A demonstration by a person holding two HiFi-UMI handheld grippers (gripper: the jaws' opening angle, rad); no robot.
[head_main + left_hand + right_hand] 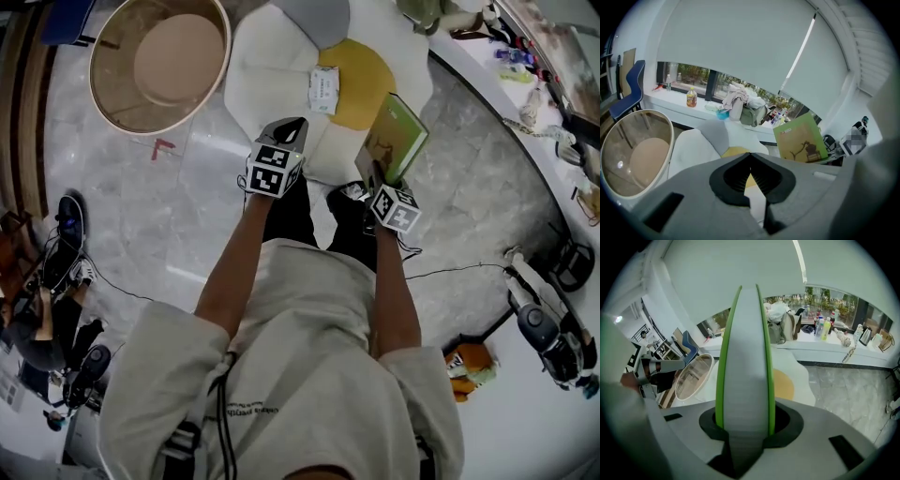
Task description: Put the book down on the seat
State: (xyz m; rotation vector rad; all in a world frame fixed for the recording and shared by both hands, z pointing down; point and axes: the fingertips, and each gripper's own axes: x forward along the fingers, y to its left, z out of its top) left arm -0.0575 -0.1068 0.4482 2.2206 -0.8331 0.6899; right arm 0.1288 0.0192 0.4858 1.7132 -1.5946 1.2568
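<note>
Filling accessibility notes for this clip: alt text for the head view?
Seen from above, a person's right gripper clamps a tilted green book at the edge of a white, petal-shaped seat with a yellow centre. The left gripper, shut and empty, hovers beside it.

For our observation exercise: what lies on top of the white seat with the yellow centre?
A small white paper lies on the seat. The green book, held in the right tool, hides part of its near edge.
</note>
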